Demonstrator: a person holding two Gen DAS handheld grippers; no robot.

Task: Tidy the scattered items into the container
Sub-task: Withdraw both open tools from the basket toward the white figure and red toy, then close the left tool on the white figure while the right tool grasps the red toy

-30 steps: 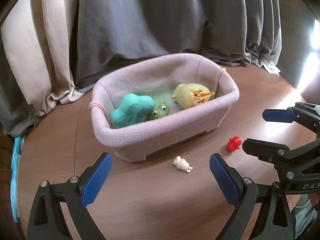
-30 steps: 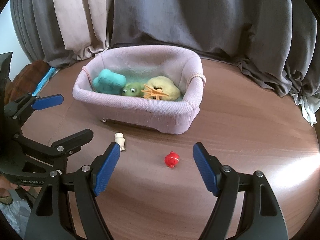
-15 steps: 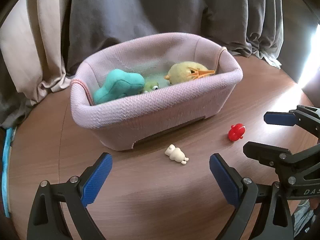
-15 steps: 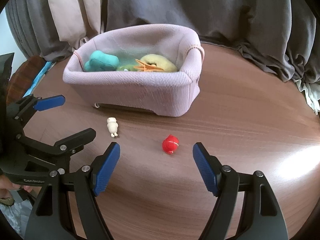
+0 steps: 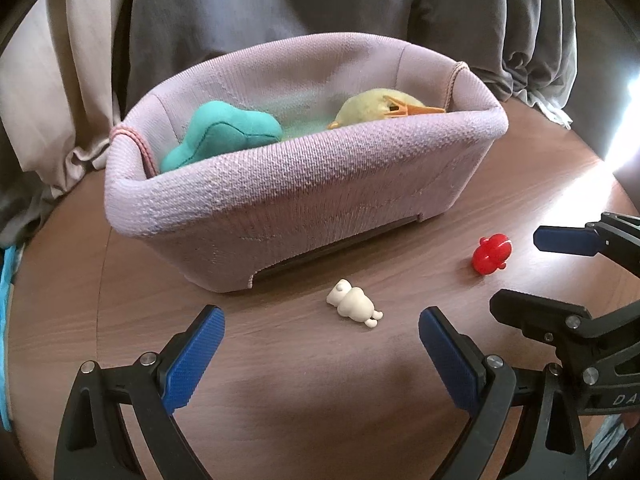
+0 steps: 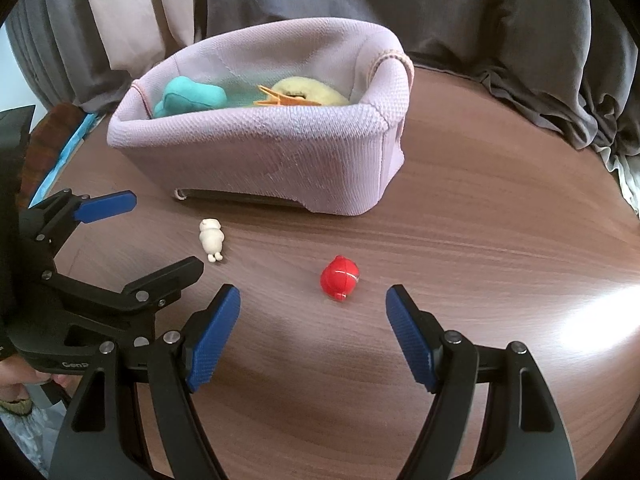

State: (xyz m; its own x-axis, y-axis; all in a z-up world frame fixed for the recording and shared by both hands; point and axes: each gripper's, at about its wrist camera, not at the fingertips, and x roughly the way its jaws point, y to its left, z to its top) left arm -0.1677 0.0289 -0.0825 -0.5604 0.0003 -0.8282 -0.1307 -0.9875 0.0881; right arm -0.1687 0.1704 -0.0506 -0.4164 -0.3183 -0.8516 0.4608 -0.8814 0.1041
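A pink knitted basket [image 5: 304, 184] [image 6: 320, 168] stands on the round wooden table and holds a teal plush [image 5: 218, 134] [image 6: 188, 96] and a yellow duck plush [image 5: 376, 110] [image 6: 308, 90]. In front of it lie a small cream figurine [image 5: 354, 303] [image 6: 211, 237] and a red toy [image 5: 491, 254] [image 6: 339, 278]. My left gripper [image 5: 320, 354] [image 6: 148, 236] hangs open just short of the figurine, nothing between its blue pads. My right gripper [image 6: 312, 336] [image 5: 532, 264] is open too, low over the table, with the red toy just ahead of its gap.
Grey and beige curtains [image 5: 280, 8] [image 6: 460, 12] hang behind the table. A blue strip [image 6: 60, 160] lies past the table's left edge. Bright glare falls on the right of the tabletop [image 6: 600, 312]. A person's fingers [image 6: 24, 380] hold the left gripper's handle.
Both grippers have sunk toward the table, so the basket, figurine and red toy look bigger and nearer. Both stay open; nothing was picked up.
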